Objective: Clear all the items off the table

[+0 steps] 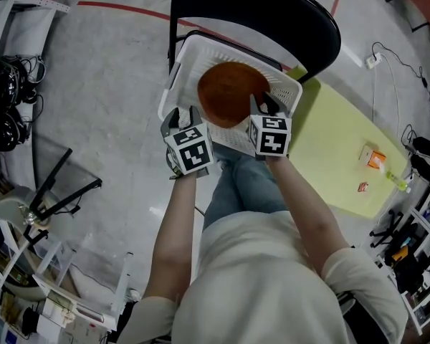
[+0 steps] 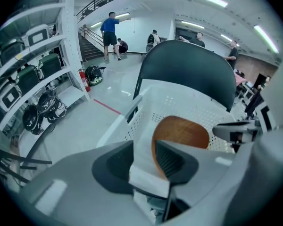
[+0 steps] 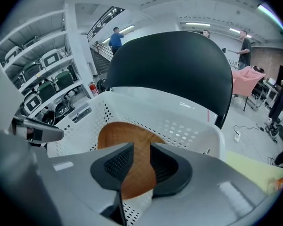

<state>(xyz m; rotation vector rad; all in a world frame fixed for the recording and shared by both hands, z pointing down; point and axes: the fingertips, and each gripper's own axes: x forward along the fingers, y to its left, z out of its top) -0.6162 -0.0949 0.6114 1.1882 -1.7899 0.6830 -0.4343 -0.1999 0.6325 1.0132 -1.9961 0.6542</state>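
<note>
A round wooden plate (image 1: pixel 229 92) lies tilted inside a white perforated basket (image 1: pixel 201 49) that stands on a black chair (image 1: pixel 272 13). My left gripper (image 1: pixel 184 113) is at the basket's near left corner. In the left gripper view its jaws (image 2: pixel 144 159) stand open astride the basket's white wall (image 2: pixel 179 102), with the plate (image 2: pixel 184 133) just beyond the right pad. My right gripper (image 1: pixel 266 104) is at the plate's right edge. In the right gripper view its jaws (image 3: pixel 141 161) stand open, with the plate's near edge (image 3: pixel 118 133) showing between them over the basket (image 3: pixel 179 121).
A yellow-green table (image 1: pixel 337 156) stands to the right of the chair. An orange carton (image 1: pixel 373 158), a small packet (image 1: pixel 362 186) and a green item (image 1: pixel 395 180) lie near its far right end. Shelving with gear lines the left wall. People stand far off in the hall.
</note>
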